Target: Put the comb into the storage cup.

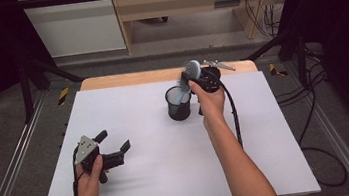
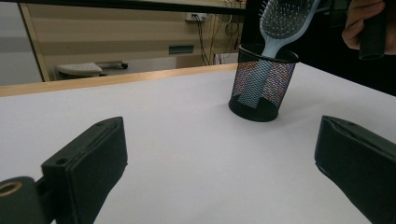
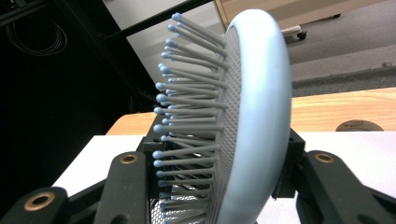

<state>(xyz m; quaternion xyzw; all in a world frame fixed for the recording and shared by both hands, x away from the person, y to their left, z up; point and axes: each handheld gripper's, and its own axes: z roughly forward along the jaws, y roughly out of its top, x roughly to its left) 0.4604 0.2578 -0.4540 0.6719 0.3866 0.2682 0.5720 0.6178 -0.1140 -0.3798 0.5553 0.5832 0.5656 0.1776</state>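
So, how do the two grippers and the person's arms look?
Both grippers are black with two thick, blocky jaws. The left gripper carries a grey three-cornered plate on top. The right gripper trails a black cable along the table. Brass-coloured rivets mark the jaw arms. The forearms are bare, with no sleeves.

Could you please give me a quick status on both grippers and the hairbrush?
Left gripper open, resting on table. Right gripper shut on hairbrush. Handle down in mesh cup. Nothing in the way.
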